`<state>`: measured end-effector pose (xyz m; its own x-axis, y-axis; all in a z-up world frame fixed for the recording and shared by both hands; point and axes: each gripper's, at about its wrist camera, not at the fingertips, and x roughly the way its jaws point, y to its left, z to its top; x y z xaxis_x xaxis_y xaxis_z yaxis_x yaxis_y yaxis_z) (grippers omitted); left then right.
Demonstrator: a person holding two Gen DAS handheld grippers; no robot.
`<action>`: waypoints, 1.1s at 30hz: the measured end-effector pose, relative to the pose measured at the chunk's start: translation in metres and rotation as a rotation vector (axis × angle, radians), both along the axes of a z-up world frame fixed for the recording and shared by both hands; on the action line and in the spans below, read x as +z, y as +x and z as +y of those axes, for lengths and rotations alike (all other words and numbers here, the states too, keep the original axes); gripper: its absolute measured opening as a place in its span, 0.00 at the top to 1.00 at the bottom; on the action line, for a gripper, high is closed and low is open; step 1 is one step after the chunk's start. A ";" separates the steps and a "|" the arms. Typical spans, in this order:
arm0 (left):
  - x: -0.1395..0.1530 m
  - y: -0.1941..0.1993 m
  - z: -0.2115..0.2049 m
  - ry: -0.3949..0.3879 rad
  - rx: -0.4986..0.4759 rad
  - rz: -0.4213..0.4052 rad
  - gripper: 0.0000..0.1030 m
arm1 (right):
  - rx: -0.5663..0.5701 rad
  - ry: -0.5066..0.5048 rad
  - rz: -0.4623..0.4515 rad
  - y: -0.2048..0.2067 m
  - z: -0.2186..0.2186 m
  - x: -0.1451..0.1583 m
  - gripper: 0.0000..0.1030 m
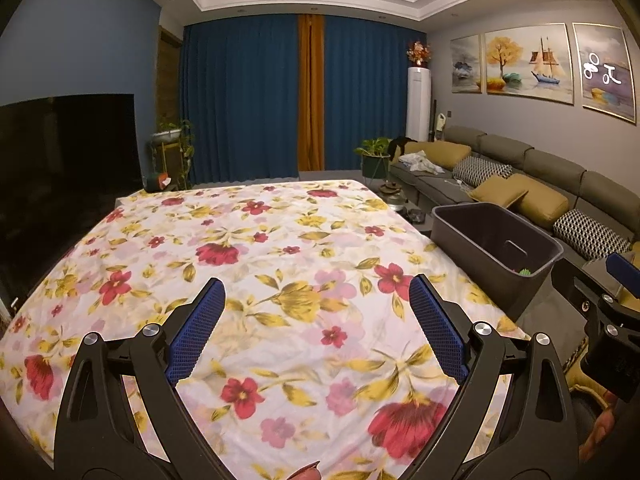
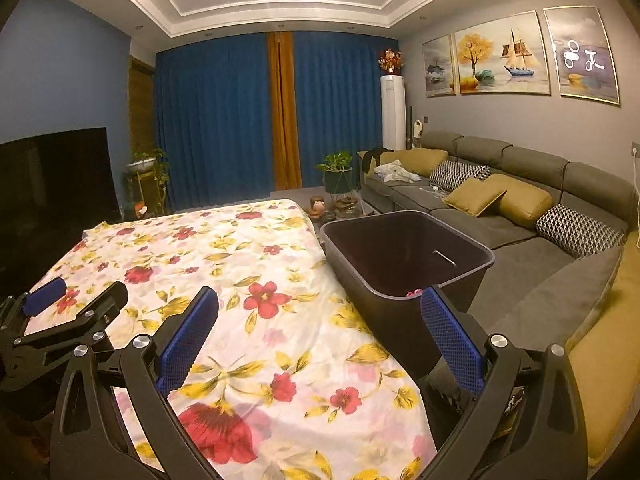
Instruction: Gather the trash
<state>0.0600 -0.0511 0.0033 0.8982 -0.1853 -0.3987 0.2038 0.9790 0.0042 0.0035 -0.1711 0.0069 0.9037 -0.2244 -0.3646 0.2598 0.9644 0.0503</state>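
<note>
Dark trash bin (image 2: 408,264) sits just off the right edge of the floral-cloth counter (image 2: 248,280), between it and the grey sofa (image 2: 520,232); small pink and green bits inside at the bottom. Left gripper (image 1: 316,320) spread wide, empty, above the cloth. Right gripper (image 2: 320,324) also spread wide, empty, over the counter edge near the bin.
</note>
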 end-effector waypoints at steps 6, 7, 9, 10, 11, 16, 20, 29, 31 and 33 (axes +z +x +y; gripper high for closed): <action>0.000 -0.008 0.011 -0.018 0.003 0.005 0.11 | 0.010 -0.003 -0.004 -0.007 0.011 0.000 0.05; 0.000 -0.009 0.013 -0.018 0.006 0.004 0.11 | 0.013 -0.006 -0.004 -0.007 0.013 0.000 0.05; 0.000 -0.010 0.015 -0.019 0.010 0.000 0.11 | 0.017 -0.012 -0.003 -0.007 0.017 0.000 0.05; 0.001 -0.010 0.017 -0.020 0.013 -0.002 0.11 | 0.021 -0.014 -0.003 -0.007 0.019 0.000 0.06; 0.001 -0.011 0.018 -0.020 0.016 -0.004 0.11 | 0.023 -0.015 -0.003 -0.008 0.020 0.000 0.06; 0.000 -0.014 0.023 -0.024 0.025 -0.008 0.11 | 0.031 -0.013 -0.003 -0.009 0.024 0.000 0.05; 0.001 -0.015 0.024 -0.026 0.026 -0.009 0.11 | 0.031 -0.010 -0.006 -0.009 0.025 0.001 0.06; 0.002 -0.015 0.024 -0.023 0.027 -0.008 0.11 | 0.030 -0.001 -0.012 -0.010 0.023 0.000 0.05; 0.002 -0.016 0.024 -0.021 0.028 -0.009 0.11 | 0.030 -0.001 -0.012 -0.011 0.023 0.000 0.05; 0.002 -0.016 0.024 -0.021 0.027 -0.010 0.11 | 0.031 0.000 -0.013 -0.011 0.023 0.000 0.06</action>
